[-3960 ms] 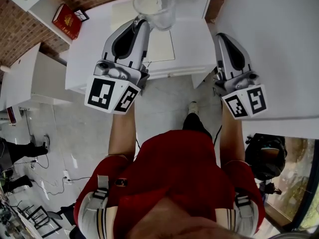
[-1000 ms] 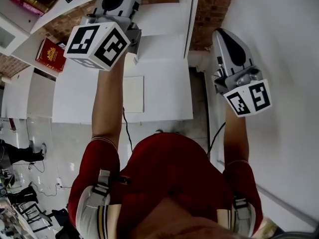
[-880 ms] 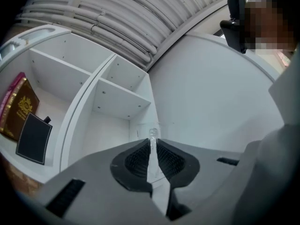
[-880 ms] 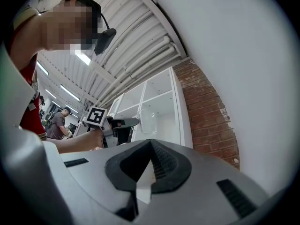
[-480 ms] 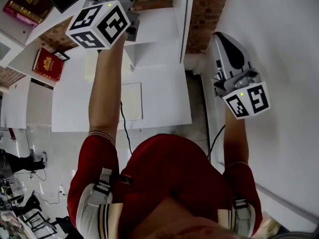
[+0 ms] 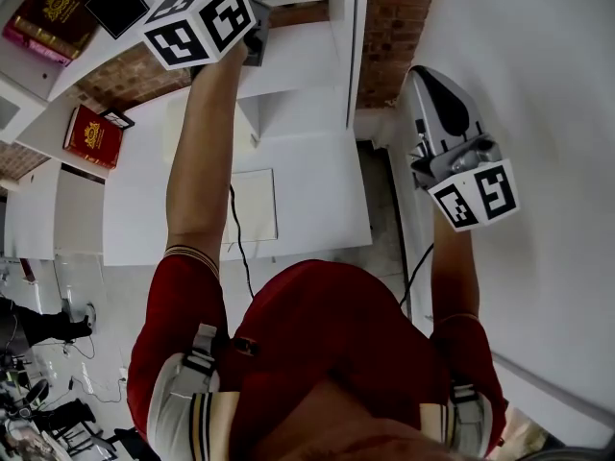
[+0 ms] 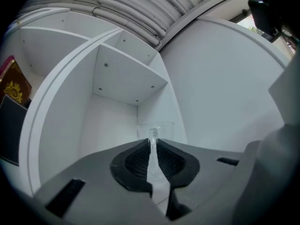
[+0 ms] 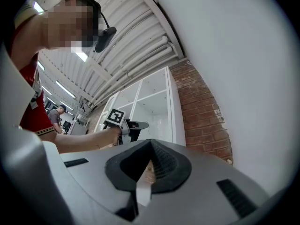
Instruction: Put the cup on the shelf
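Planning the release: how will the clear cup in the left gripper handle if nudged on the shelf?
The clear cup looks thin-walled and seems empty, so it is probably light and easy to slide. The left gripper pinches just its wall, so it may swing or flex. Its smooth surface on the white shelf likely gives little grip.

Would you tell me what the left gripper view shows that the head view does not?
Only the left gripper view: the clear cup, its wall pinched in the left gripper, at a white shelf compartment. Only the head view: the right gripper, the person's red shirt, and a second red book lower down. Both: the left gripper, the shelf, and the upper red book.
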`<state>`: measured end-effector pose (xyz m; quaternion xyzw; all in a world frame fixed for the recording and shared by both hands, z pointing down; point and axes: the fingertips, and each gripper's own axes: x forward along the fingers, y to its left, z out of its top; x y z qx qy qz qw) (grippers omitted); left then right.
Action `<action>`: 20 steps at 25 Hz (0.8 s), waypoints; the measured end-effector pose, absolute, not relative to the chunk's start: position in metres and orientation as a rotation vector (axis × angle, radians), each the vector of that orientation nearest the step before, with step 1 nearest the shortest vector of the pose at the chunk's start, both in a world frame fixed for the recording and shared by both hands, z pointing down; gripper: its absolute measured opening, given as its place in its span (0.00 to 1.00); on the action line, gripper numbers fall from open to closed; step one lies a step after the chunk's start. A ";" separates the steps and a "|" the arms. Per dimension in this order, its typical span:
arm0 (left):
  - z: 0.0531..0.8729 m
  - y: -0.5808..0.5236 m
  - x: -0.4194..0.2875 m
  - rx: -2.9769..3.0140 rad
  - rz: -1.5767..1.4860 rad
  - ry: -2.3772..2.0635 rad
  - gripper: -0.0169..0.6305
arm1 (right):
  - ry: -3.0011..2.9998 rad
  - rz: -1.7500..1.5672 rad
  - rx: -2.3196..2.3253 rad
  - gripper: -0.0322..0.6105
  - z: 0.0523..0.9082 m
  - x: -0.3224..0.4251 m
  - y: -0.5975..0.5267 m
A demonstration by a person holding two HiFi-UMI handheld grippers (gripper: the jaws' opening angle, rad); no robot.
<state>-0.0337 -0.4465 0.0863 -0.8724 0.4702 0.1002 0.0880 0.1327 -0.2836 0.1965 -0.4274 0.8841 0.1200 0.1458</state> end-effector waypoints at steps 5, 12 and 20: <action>0.091 -0.461 -0.031 -2.615 0.247 1.441 0.08 | 2.530 0.343 -1.248 0.05 0.197 0.141 -0.285; 0.092 -0.466 -0.031 -2.613 0.197 1.496 0.08 | 2.525 0.328 -1.244 0.05 0.201 0.143 -0.286; 0.099 -0.470 -0.028 -2.599 0.131 1.568 0.08 | 2.514 0.320 -1.229 0.05 0.202 0.149 -0.283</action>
